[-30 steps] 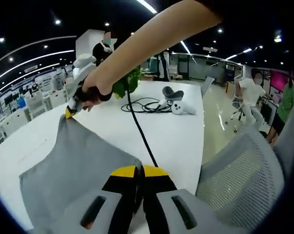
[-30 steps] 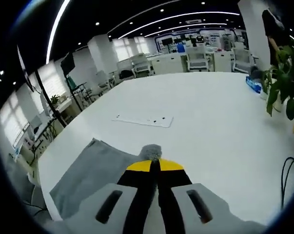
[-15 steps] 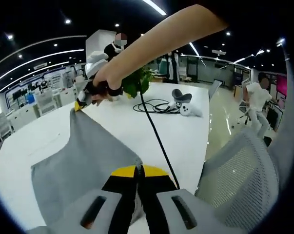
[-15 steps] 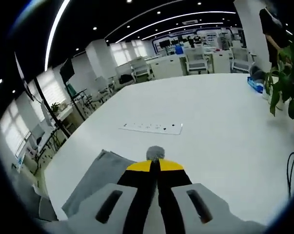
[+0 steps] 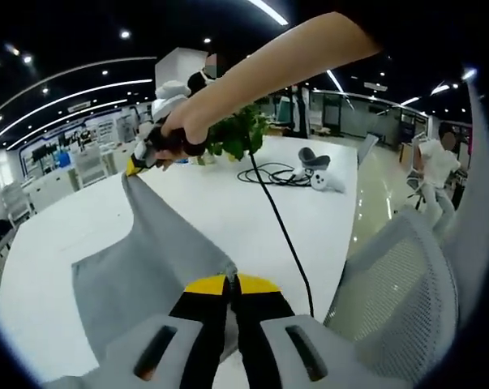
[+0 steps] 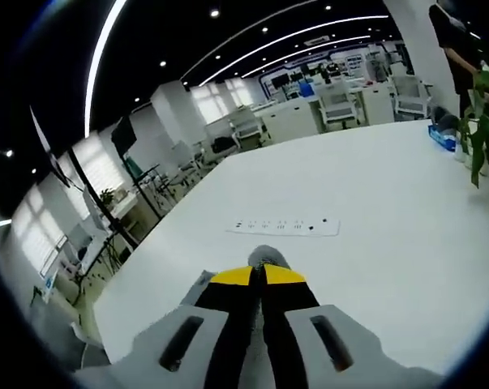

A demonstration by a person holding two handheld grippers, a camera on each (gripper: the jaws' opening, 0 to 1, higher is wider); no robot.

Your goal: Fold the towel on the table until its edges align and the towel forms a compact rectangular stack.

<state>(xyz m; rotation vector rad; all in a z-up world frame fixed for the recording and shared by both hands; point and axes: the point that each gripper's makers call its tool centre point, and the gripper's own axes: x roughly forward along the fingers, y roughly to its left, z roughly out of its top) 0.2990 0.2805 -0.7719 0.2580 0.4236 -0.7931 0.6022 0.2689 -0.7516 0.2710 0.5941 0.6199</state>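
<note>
The white table runs wide across the office, and most of the grey towel hangs lifted off it, stretched like a sheet between the two tools. In the left gripper view the cloth rises from the left gripper, whose yellow-tipped jaws are pressed together on one corner of it, up to the right gripper, which a person's bare arm reaches in to hold and which has the far corner pinched at its tip. In the right gripper view that same right gripper has its jaws closed with a small tuft of towel poking out just past the tips, and a sliver of cloth showing at the left of the jaws.

Compared with a second ago, the towel stands steeper and narrower in the left gripper view, its far corner carried higher. In the right gripper view much less grey cloth now shows below the jaws, where a broad flap lay before.

Beyond the towel lie a black cable, a potted plant and a white power strip, all apart from the cloth. A mesh office chair stands at the table's edge.
</note>
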